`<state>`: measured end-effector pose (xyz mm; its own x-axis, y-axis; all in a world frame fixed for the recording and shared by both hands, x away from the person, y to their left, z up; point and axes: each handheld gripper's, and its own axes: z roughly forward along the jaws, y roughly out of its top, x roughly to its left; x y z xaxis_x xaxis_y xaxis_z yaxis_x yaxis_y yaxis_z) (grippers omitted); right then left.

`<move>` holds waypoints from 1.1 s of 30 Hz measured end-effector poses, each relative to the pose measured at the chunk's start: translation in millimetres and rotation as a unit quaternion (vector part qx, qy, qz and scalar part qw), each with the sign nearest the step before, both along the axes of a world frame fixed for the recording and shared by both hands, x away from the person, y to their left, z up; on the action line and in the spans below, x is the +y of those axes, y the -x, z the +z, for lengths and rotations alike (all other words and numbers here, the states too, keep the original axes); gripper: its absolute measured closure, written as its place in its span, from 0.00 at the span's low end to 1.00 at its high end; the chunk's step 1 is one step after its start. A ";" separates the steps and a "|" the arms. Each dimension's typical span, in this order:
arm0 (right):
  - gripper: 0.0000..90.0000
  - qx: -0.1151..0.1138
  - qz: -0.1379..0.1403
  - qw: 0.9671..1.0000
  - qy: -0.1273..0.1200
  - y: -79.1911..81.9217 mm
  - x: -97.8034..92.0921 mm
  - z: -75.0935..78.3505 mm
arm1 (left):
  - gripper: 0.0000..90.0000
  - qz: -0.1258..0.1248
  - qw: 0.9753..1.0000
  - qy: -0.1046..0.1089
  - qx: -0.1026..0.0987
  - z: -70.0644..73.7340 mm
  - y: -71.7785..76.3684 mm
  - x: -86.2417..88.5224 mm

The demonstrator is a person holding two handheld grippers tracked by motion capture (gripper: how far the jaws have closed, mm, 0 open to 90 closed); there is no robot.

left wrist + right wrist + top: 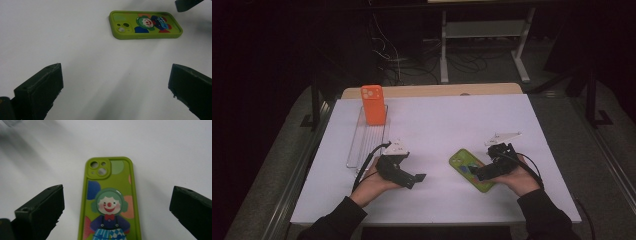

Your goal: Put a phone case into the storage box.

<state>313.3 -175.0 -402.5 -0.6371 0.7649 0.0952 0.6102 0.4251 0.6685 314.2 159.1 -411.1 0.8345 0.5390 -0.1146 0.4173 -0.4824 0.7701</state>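
Currently: green phone case (108, 202), flat on worktop (437, 120), judged light, stiff, slick; grip across long edges. Right gripper (112, 205) fingers apart astride it; left gripper (115, 87) fingers apart, well short of it.

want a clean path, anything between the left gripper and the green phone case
Nothing: in the left gripper view, bare white table runs from the open left gripper to the green phone case.
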 end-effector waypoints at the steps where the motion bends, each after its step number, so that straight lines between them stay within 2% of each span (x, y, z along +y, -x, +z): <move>1: 0.00 0.003 -0.002 1.000 0.006 -1.3 0.5 -1.8 | 0.00 0.001 1.000 0.001 0.001 -0.1 0.1 -0.2; 4: 0.00 0.006 -0.001 1.000 0.019 -4.1 0.8 -5.8 | 0.00 0.002 1.000 0.002 0.002 -0.2 0.2 -0.4; 7: 0.00 0.024 -0.006 0.999 0.026 -4.1 1.7 -9.8 | 0.00 0.002 1.000 0.003 0.002 -0.2 0.2 -0.4; 12: 0.00 0.038 0.005 0.998 0.048 -4.2 2.5 -17.6 | 0.00 0.002 1.000 0.003 0.002 -0.1 0.2 -0.3; 21: 0.02 0.061 0.024 0.995 0.069 -0.7 8.2 -27.4 | 0.00 0.002 1.000 0.004 0.003 -0.1 0.1 -0.2; 25: 0.04 0.063 0.033 0.994 0.080 0.6 9.4 -31.6 | 0.00 0.002 1.000 0.005 0.002 -0.1 0.0 -0.1; 28: 0.07 0.072 0.029 0.994 0.080 1.9 11.1 -33.0 | 0.00 0.001 1.000 0.003 0.002 -0.1 0.1 -0.1; 33: 0.11 0.064 0.037 0.993 0.090 4.2 13.9 -35.2 | 0.00 0.003 1.000 0.004 0.003 -0.1 0.1 -0.2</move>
<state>309.1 -161.1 -437.7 -0.6830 0.7290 0.0451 0.6489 0.5773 0.4956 314.2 158.8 -411.2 0.8310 0.5423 -0.1239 0.4243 -0.4738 0.7717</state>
